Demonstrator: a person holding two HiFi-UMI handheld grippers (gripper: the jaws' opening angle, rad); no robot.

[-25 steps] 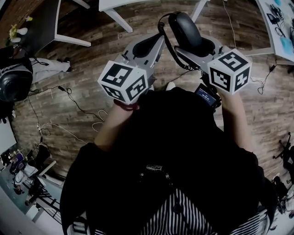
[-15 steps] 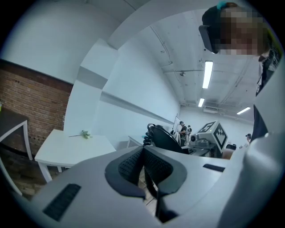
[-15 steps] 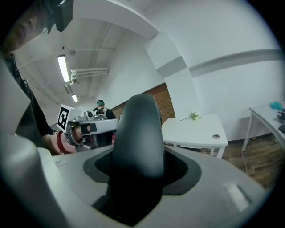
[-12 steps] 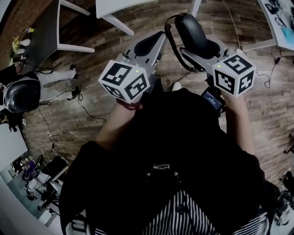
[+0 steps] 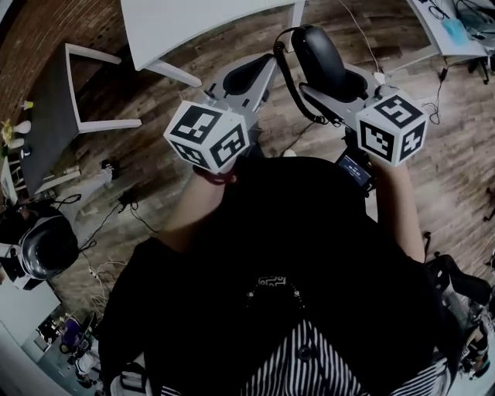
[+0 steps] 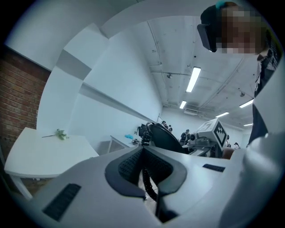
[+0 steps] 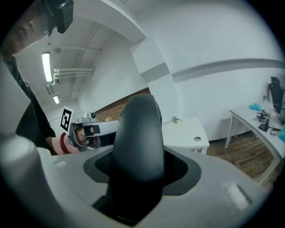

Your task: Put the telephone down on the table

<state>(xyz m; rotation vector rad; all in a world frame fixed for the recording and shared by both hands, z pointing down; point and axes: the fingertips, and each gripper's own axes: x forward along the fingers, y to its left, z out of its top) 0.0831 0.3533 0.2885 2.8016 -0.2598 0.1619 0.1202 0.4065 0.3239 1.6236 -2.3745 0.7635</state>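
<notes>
Carries the black curved plastic telephone handset (image 5: 313, 46) clamped across its middle in the right tongs (image 7: 138, 167), up in the air over the brown plank floor (image 5: 456, 155), near but not yet above the white rectangular desk (image 5: 201, 23) ahead. Holds the left tongs (image 6: 142, 153) pinched narrow, tips together, with the black coiled cord (image 6: 149, 187) showing through the slit behind them; cannot tell whether caught there or merely passing underneath.

Could snag that cord on the left tongs while lowering, tugging the handset askew between the pads. Could slip, judging by the rounded, smooth shell gripped at a single band. Could tip off to the floor if released too early, half over the desk's near edge.

Has open room ahead: a bare white top, with only a small pale green sprig (image 7: 177, 119) toward its far side. To the left, a white-framed chair with a grey seat (image 5: 46, 116), well apart. To the right, a second white desk crowded with small gear (image 5: 456, 23), better avoided. Below, loose dark cables (image 5: 131, 209) on the floor, worth stepping around.
</notes>
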